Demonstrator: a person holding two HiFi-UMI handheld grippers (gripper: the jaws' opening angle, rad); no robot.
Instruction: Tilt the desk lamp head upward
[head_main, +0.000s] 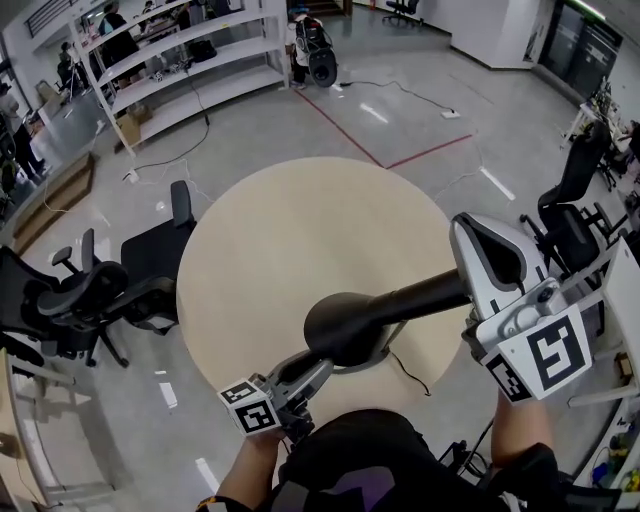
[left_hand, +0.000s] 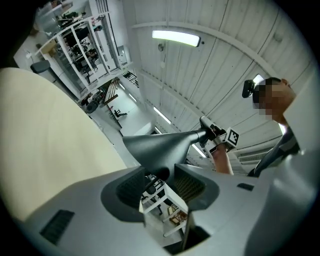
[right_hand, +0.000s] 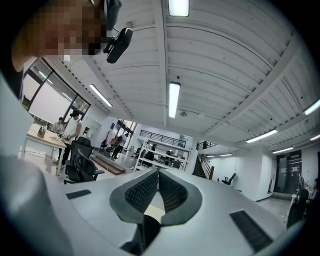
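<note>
Black desk lamp (head_main: 345, 325) at near edge of round worktop (head_main: 280, 230) | left tongs (left_hand: 160, 182) clenched on its near end | right tongs (right_hand: 158, 175) pressed together, empty (aimed ceilingward) | I'd raise the head slowly, keeping the base planted.

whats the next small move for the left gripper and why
Probably lift the left gripper slightly, swinging the lamp head up. Its jaws look closed on the head's edge, and the head faces down at the table. The right gripper is shut on nothing, so it won't help.
</note>
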